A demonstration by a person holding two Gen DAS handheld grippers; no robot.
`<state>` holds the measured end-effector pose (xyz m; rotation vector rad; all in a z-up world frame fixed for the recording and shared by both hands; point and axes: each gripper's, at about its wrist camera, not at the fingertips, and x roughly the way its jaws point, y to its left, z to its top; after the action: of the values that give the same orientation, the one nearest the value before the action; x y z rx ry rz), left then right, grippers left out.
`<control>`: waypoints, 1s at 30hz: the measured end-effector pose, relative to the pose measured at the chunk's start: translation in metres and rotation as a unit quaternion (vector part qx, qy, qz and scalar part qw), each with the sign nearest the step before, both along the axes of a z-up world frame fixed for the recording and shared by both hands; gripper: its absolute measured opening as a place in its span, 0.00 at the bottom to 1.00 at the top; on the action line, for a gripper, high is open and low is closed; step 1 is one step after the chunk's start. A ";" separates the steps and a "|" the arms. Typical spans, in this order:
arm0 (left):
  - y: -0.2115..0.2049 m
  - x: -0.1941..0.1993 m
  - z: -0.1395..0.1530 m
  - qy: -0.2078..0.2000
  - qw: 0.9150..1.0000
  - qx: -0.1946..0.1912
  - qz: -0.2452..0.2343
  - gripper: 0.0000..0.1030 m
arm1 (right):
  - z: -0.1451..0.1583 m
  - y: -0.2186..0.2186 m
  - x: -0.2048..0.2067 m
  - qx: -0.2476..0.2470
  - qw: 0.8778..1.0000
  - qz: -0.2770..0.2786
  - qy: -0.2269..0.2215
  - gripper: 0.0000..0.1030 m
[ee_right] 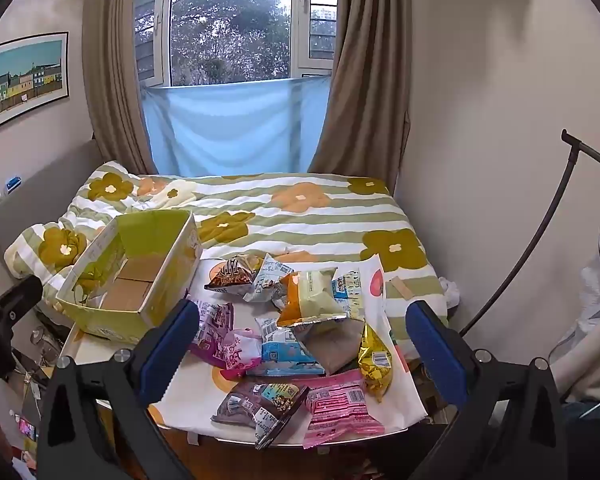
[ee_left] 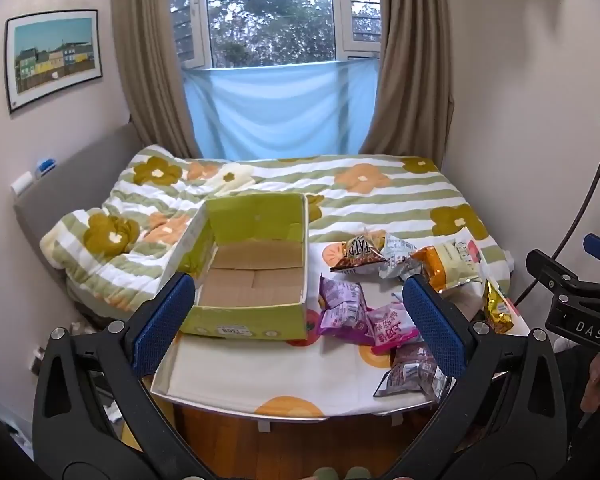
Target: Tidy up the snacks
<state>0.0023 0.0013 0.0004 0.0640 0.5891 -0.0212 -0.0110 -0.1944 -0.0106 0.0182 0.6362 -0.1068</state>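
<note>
Beside the empty box [ee_right: 132, 280], scattered snack packets [ee_right: 300, 340].

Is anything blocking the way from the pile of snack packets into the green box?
Nothing visible does. The green box is open-topped and empty, standing left of the snack packets on the table, with no lid or object between them.
</note>
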 end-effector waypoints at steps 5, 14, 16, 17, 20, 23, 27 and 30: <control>-0.002 0.003 0.001 0.000 1.000 0.001 -0.005 1.00 | 0.000 0.003 0.002 -0.007 1.000 0.000 0.011 1.00; 0.006 0.003 -0.004 -0.004 1.000 -0.009 -0.009 1.00 | -0.001 0.011 0.001 -0.010 1.000 -0.001 0.007 1.00; 0.007 0.003 -0.004 -0.005 1.000 -0.007 -0.010 1.00 | 0.000 0.011 0.002 -0.009 1.000 -0.001 0.009 1.00; 0.006 0.003 -0.005 -0.006 1.000 -0.006 -0.010 1.00 | 0.000 0.010 0.002 -0.009 1.000 -0.002 0.009 1.00; 0.006 0.001 -0.006 -0.006 1.000 -0.006 -0.012 1.00 | 0.001 0.011 0.001 -0.008 1.000 -0.003 0.010 1.00; 0.005 0.001 -0.005 -0.005 1.000 -0.006 -0.011 1.00 | 0.001 0.012 0.002 -0.007 1.000 -0.003 0.011 1.00; 0.006 -0.001 -0.005 -0.005 1.000 -0.007 -0.012 1.00 | 0.002 0.013 0.002 -0.005 1.000 -0.002 0.011 1.00; 0.007 -0.002 -0.006 -0.004 1.000 -0.010 -0.012 1.00 | 0.003 0.013 0.002 -0.005 1.000 -0.002 0.011 1.00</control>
<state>0.0006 0.0083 -0.0052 0.0524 0.5792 -0.0505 -0.0093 -0.1812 -0.0077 0.0086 0.6580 -0.1148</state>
